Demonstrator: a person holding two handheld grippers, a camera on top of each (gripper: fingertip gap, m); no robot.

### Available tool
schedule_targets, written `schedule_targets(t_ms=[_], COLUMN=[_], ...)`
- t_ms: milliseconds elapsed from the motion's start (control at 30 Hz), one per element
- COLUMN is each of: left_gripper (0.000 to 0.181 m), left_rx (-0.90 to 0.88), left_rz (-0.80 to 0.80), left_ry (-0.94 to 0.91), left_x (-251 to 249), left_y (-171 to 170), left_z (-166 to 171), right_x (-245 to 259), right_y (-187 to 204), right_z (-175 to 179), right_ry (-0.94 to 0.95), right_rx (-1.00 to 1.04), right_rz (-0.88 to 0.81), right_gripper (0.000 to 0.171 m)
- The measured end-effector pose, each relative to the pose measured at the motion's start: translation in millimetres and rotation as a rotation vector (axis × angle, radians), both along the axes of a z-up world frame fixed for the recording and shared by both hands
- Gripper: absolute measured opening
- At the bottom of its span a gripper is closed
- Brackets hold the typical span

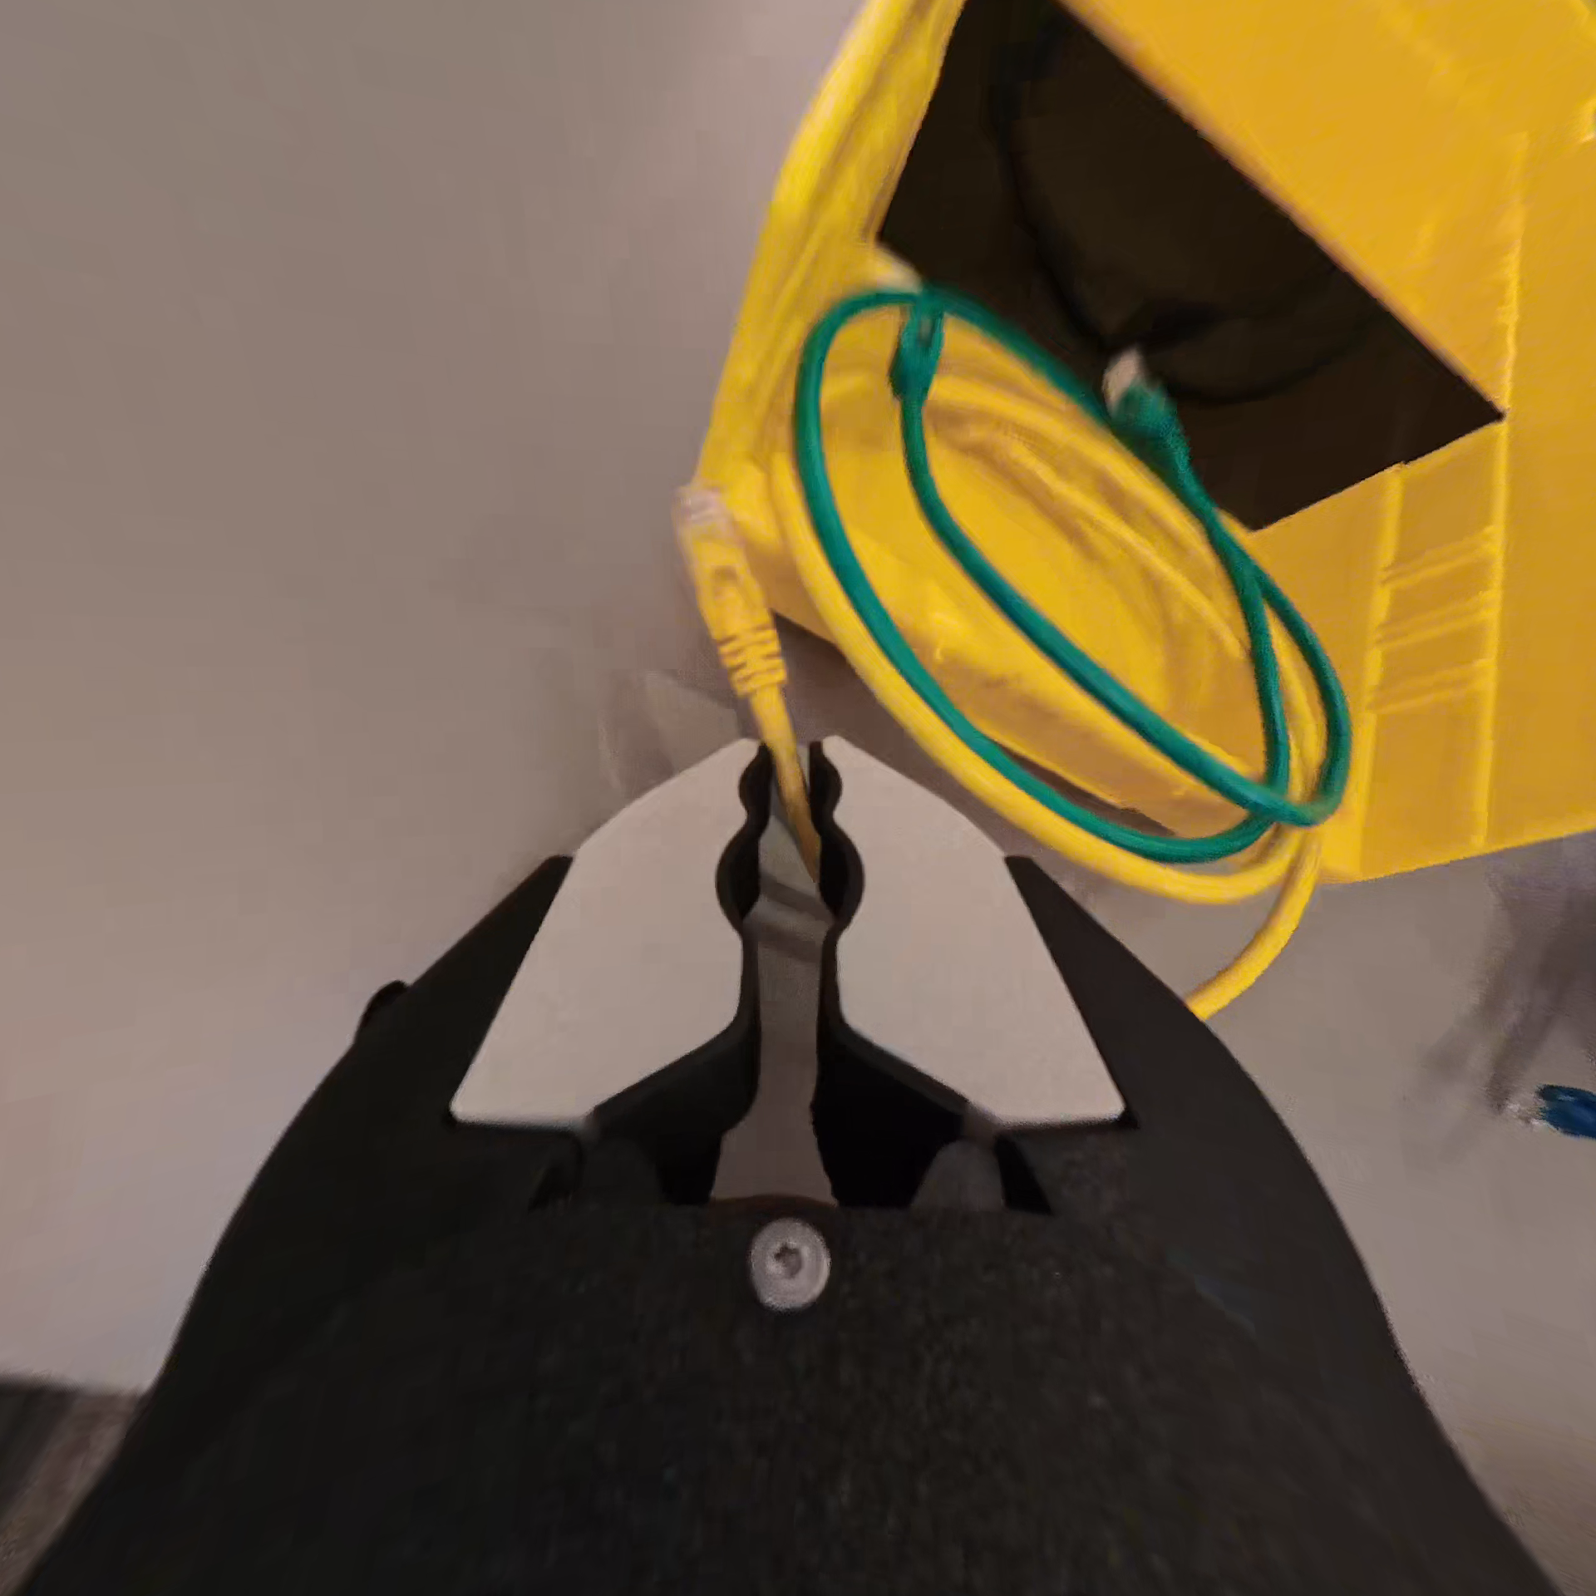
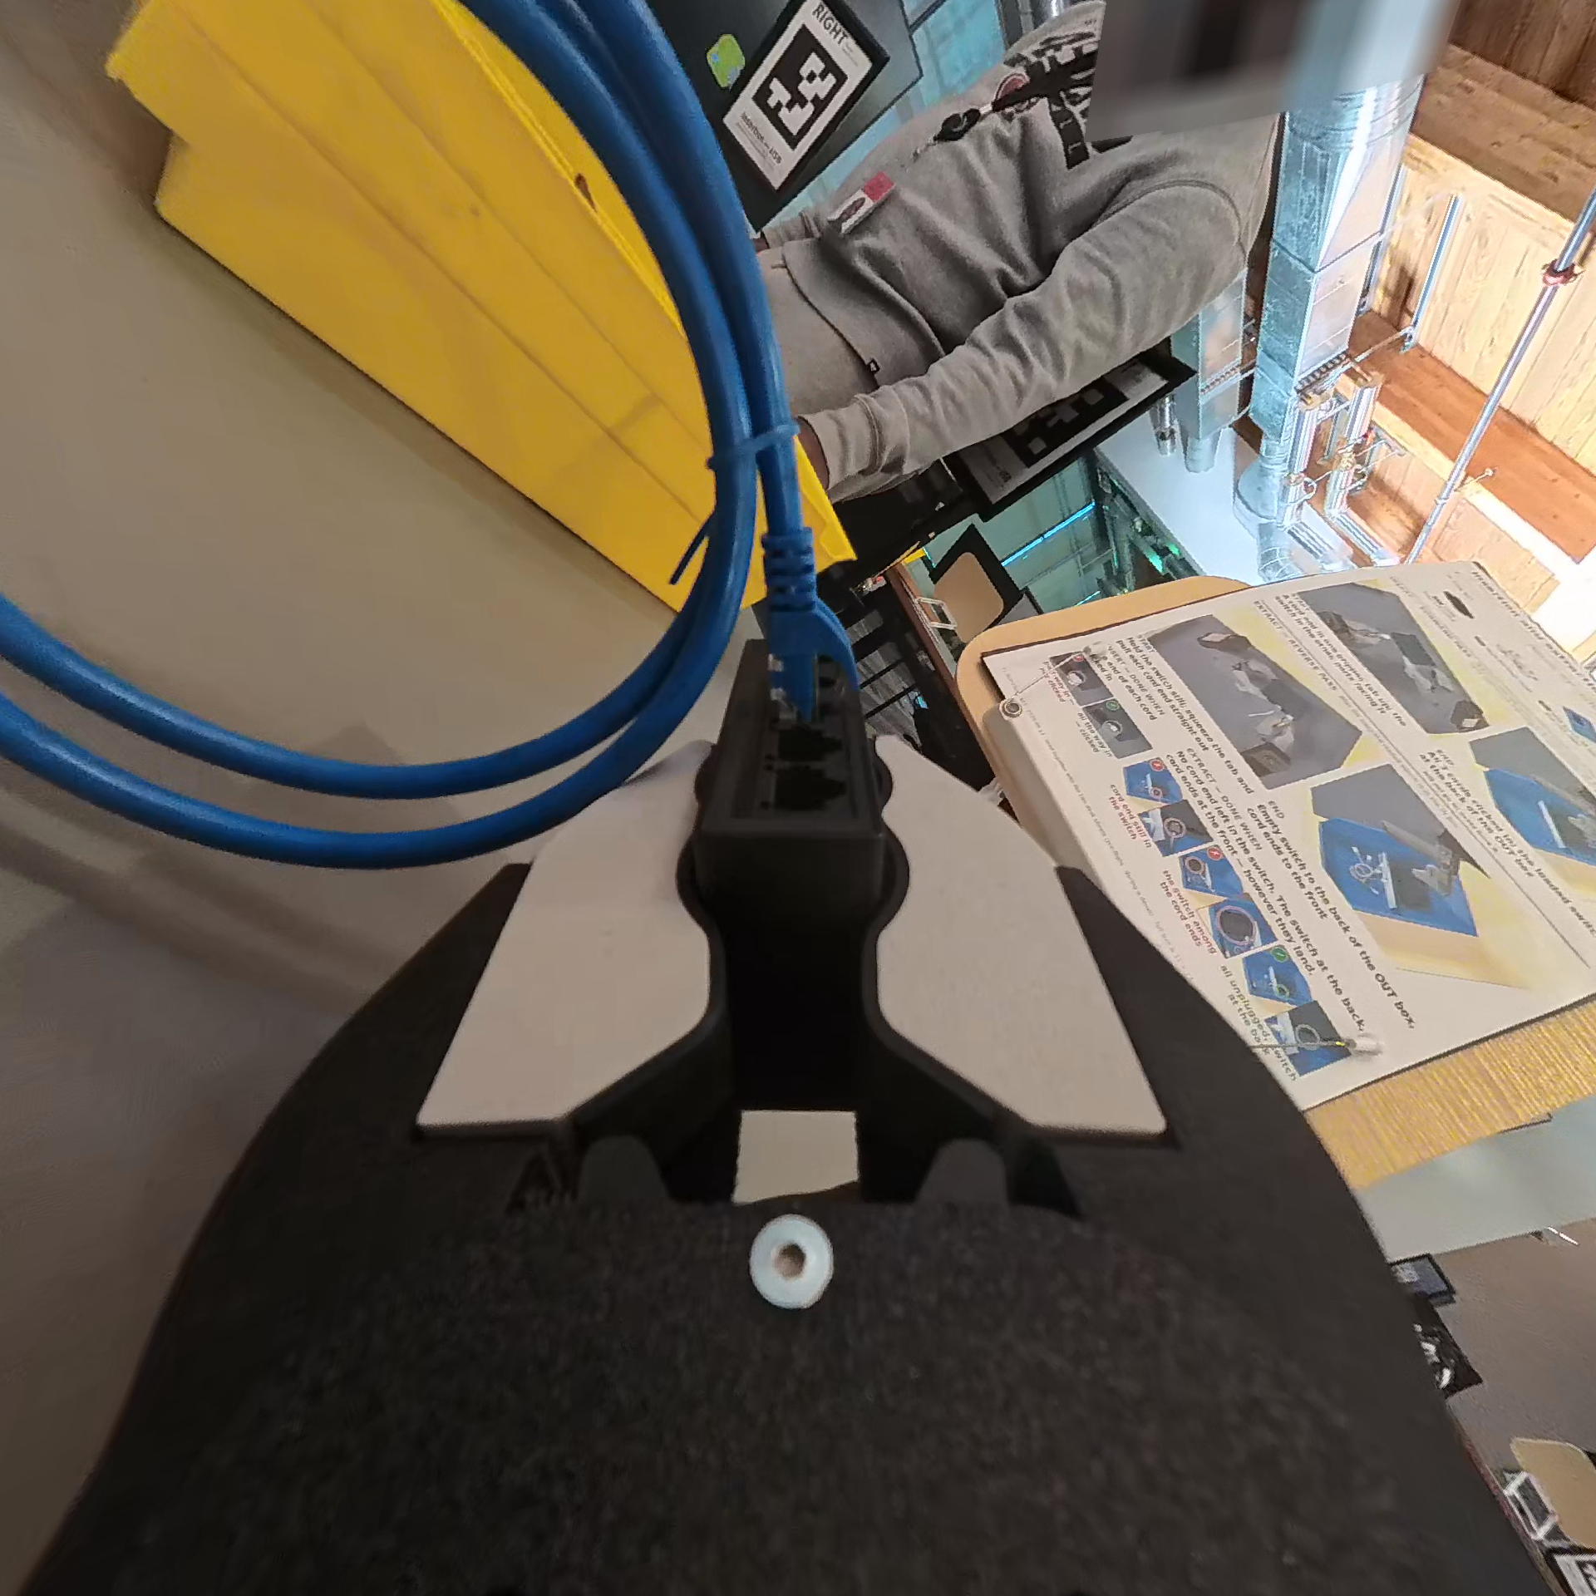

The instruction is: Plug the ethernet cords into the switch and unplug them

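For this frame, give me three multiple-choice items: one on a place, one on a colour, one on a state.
1. Where is the blue cord's plug?
A. in a port of the switch
B. lying on the table
C. inside the yellow box

2. What colour is the cord pinched by the left claw?
A. green
B. yellow
C. blue

3. What is the right claw doing?
A. open and empty
B. shut on a cord
C. shut on the switch

Answers:
1 A: the blue cord ends in a far port of the switch.
2 B: the yellow cord runs between the left claw tips; the green cord hangs on the yellow box.
3 C: the right claw clamps the switch on both sides.
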State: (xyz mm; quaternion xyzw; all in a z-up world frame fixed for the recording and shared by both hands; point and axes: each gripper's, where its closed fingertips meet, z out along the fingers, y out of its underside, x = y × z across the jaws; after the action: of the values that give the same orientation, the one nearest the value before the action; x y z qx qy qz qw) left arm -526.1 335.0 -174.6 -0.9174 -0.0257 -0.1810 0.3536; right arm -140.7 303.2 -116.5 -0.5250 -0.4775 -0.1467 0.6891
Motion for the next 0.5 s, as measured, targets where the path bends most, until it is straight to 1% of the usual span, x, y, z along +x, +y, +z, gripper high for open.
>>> schedule_targets(t_ms=[100, 133, 233, 300, 400, 500], left_gripper=[0.005, 0.005, 0.005, 0.005, 0.005, 0.005], left_rx=[0.122, 0.182, 0.345, 0.469, 0.656, 0.757], left_rz=[0.014, -0.002, -0.056, -0.117, -0.194, -0.276], left_ry=[0.116, 0.159, 0.38, 0.467, 0.647, 0.782], left_x=[-32, -39, -49, -37, -11, 26], left_y=[-5, -4, 8, 21, 43, 64], left_z=[45, 65, 132, 185, 273, 350], right_x=[-1, -1, -3, -4, -3, -2], right_y=[0, -1, -2, -2, -1, -1], right_z=[0, -1, -1, -2, -2, -2], right_ry=[-0.003, -0.007, -0.019, -0.028, -0.033, -0.036], right_rx=[0.001, 0.003, 0.009, 0.013, 0.018, 0.025], right_rz=[0.001, 0.001, 0.004, 0.0, -0.013, -0.016], right_gripper=[0.03, 0.03, 0.03, 0.03, 0.03, 0.03])
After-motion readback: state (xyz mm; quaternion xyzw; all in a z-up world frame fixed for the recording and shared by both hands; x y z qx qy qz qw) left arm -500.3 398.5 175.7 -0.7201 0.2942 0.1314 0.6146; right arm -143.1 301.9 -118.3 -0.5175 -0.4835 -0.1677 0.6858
